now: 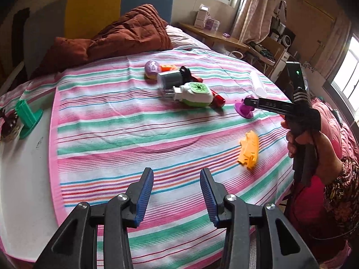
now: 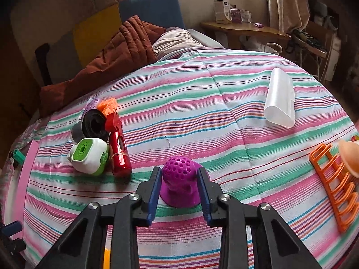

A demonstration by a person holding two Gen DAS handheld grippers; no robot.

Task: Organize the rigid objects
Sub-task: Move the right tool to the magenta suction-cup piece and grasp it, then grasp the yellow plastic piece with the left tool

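Right wrist view has the right gripper [image 2: 179, 192] low over a striped bedsheet [image 2: 202, 103], its blue pads [image 2: 154, 192] set either side of a purple perforated dome [image 2: 179, 174] that stands on a flared base. The pads look to be touching or just off the dome's sides; I cannot tell whether they press it. To the near left lies a cluster: a white and green plug-in device [image 2: 89, 154], a red tube [image 2: 120, 152] touching it on its right, a black-capped grey cylinder [image 2: 92, 126] behind, then an orange block [image 2: 108, 105] and a purple oval [image 2: 92, 105] farther back. A clear plastic case [image 2: 280, 98] lies far right, well apart. An orange rack [image 2: 334, 186] sits at the right edge beside a peach suction cup [image 2: 350, 157].

Left wrist view shows the left gripper [image 1: 177, 192] with fingers spread wide, nothing between them, hovering over the sheet. A yellow piece [image 1: 250, 150] lies to its right. A green stand [image 1: 28, 118] sits at the far left edge on a white surface [image 1: 22, 179]. A brown quilt [image 1: 125, 33] is heaped at the far end.
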